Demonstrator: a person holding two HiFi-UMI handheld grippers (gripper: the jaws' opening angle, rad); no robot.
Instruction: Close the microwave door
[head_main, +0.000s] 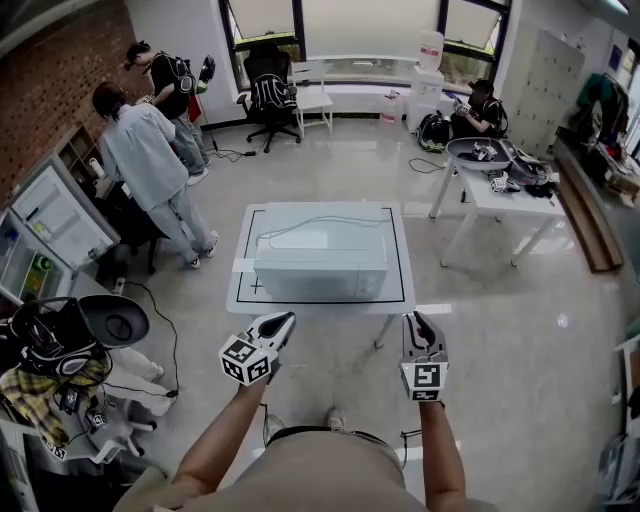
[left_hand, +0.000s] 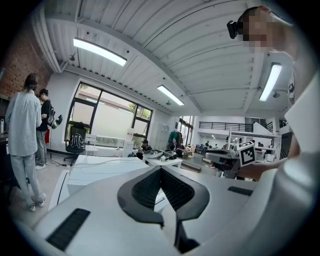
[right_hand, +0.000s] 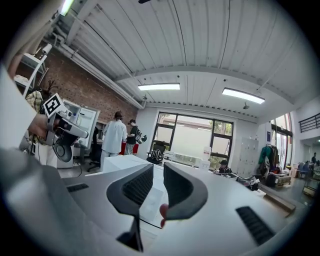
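The white microwave (head_main: 320, 262) stands on a small white table (head_main: 398, 292) marked with a black outline, its front toward me. That front looks flush, with no door swung out. A cable lies across its top. My left gripper (head_main: 285, 320) hangs in the air just short of the table's near edge, left of centre, jaws shut on nothing. My right gripper (head_main: 417, 320) is level with it off the near right corner, jaws drawn together and empty. In the left gripper view the left gripper (left_hand: 161, 170) points past the microwave (left_hand: 100, 172). The right gripper (right_hand: 158, 167) also faces the microwave (right_hand: 122, 162).
Two people (head_main: 150, 150) stand at the back left by the brick wall, and one person (head_main: 485, 110) sits at the back right. A cluttered table (head_main: 500, 190) is at the right. A chair piled with gear (head_main: 70, 340) and a floor cable (head_main: 165, 330) lie on my left.
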